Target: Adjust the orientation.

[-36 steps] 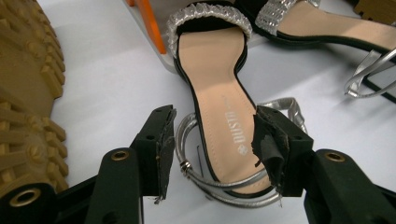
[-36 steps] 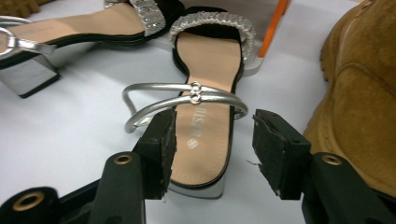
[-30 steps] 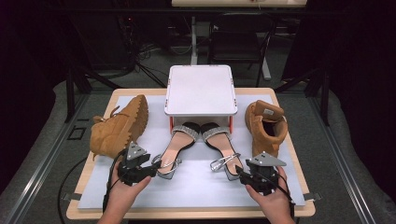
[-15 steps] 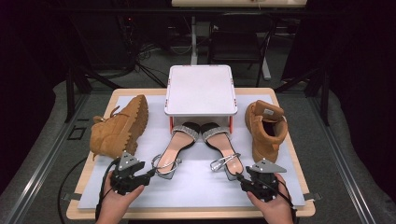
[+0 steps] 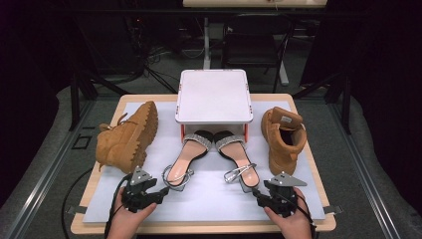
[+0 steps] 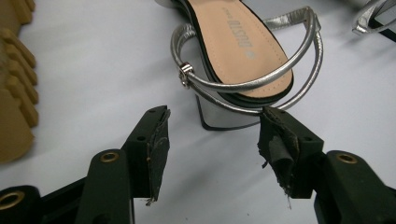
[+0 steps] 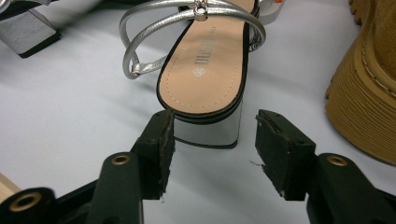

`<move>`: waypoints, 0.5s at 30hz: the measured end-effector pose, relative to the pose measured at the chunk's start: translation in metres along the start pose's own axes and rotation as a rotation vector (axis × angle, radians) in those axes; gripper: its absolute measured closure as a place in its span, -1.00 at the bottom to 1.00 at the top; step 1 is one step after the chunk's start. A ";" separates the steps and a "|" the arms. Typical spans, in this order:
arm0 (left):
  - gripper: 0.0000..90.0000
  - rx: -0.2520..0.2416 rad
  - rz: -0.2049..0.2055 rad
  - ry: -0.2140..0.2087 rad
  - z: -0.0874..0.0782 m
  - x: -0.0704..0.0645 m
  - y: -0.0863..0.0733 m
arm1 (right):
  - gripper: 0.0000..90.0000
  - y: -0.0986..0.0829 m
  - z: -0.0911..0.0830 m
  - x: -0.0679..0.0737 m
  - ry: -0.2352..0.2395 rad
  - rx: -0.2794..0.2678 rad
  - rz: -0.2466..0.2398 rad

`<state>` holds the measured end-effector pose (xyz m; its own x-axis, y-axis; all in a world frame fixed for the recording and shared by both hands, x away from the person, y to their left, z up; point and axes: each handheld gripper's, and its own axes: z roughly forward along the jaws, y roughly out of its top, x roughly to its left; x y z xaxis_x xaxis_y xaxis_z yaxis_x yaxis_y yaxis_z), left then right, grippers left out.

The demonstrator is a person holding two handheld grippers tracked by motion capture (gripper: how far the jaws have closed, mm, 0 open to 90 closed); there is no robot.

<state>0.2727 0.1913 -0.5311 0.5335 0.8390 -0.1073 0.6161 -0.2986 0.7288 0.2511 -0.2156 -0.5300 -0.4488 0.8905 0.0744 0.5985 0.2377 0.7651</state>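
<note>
From the high view you get the whole layout: a pair of silver block-heel sandals sits mid-table, toes tucked under a white raised tray [image 5: 213, 94], with the left sandal [image 5: 185, 158] and right sandal [image 5: 239, 158] heels pointing back toward the person. A tan boot lying on its side [image 5: 128, 137] is off to the left and an upright tan boot [image 5: 282, 137] is to the right, all on a pale mat over the wooden table [image 5: 318, 209]. The left gripper [image 5: 160, 191] sits just behind the left sandal's heel, and the right gripper [image 5: 258, 194] just behind the right one, but from up there you can't really make out the jaws. The gripper views fix that: the left gripper [image 6: 212, 135] has its jaws spread wide, gripping nothing, with the sandal's silver block heel [image 6: 224, 114] just ahead between them, the right pad close to the ankle strap, contact hard to judge. The right gripper [image 7: 215, 140] is the same deal, jaws wide apart and empty, the heel of the other sandal [image 7: 208, 128] right in front. The pads look frayed. Both boots are cut off at the edges in these close views.
</note>
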 end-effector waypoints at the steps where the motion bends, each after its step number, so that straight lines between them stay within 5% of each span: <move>1: -0.06 0.002 0.000 -0.004 0.001 0.000 0.000 | 0.02 0.000 0.001 0.000 0.001 0.003 -0.003; 15: -0.11 0.021 0.011 -0.036 0.012 -0.004 -0.004 | -0.09 -0.006 0.012 -0.001 0.024 0.030 -0.003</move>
<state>0.2754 0.1835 -0.5418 0.5610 0.8185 -0.1239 0.6216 -0.3177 0.7160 0.2562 -0.2135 -0.5423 -0.4664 0.8802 0.0877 0.6162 0.2522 0.7462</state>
